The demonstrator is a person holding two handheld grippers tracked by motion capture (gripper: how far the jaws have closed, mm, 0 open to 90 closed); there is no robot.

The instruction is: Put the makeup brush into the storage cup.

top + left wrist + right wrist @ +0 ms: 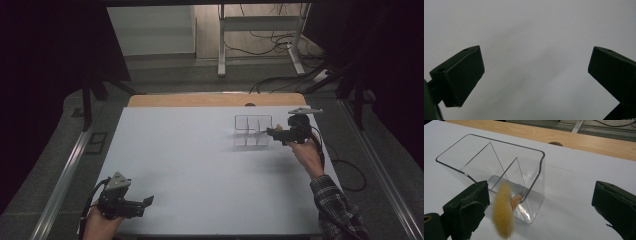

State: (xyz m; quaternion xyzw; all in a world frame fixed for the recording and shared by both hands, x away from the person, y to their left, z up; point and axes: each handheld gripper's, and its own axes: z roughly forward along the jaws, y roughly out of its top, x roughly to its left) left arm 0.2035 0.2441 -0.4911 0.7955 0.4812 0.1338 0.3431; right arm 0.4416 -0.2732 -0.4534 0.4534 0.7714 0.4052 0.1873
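A clear plastic organiser (252, 131) with several compartments stands on the white table top (200, 165), right of the middle. In the right gripper view a brush with a fluffy yellow head (502, 216) leans out of the organiser's (541, 157) nearest compartment, its tan stem down inside. My right gripper (270, 131) hovers at the organiser's right side, open (540, 192). The brush head lies just beside the left jaw, and the pads do not press it. My left gripper (148, 201) rests open near the table's front left corner, with bare white table between its jaws (535, 58).
A strip of bare wood (215, 100) runs along the table's far edge. Beyond it stand a white metal frame (260, 30) and loose cables on the floor. A rail (65, 170) runs along the table's left side.
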